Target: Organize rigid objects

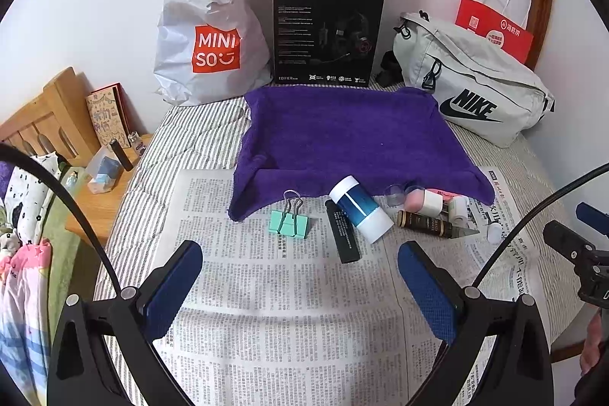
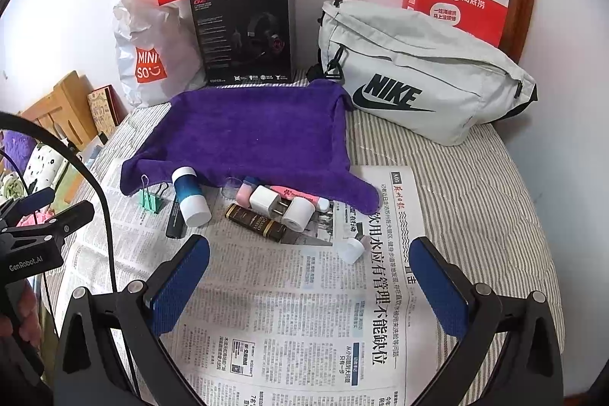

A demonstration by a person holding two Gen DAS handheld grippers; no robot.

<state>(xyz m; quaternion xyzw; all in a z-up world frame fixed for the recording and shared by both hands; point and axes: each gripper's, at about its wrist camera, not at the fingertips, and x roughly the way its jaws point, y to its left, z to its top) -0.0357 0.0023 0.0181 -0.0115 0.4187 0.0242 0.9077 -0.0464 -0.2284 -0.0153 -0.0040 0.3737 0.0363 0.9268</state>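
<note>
Bottle (image 1: 361,214), light, stiff and likely slippery, lies at the towel's (image 1: 342,136) near edge; grip mid-body; both hand-held grippers (image 1: 300,276) (image 2: 310,273) gape empty.

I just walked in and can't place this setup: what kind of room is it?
Most likely a bedroom, with a bed as the work surface. The striped bedding under the newspaper, a wooden headboard at the side, and shopping bags against the wall suggest a home, not a lab.
</note>
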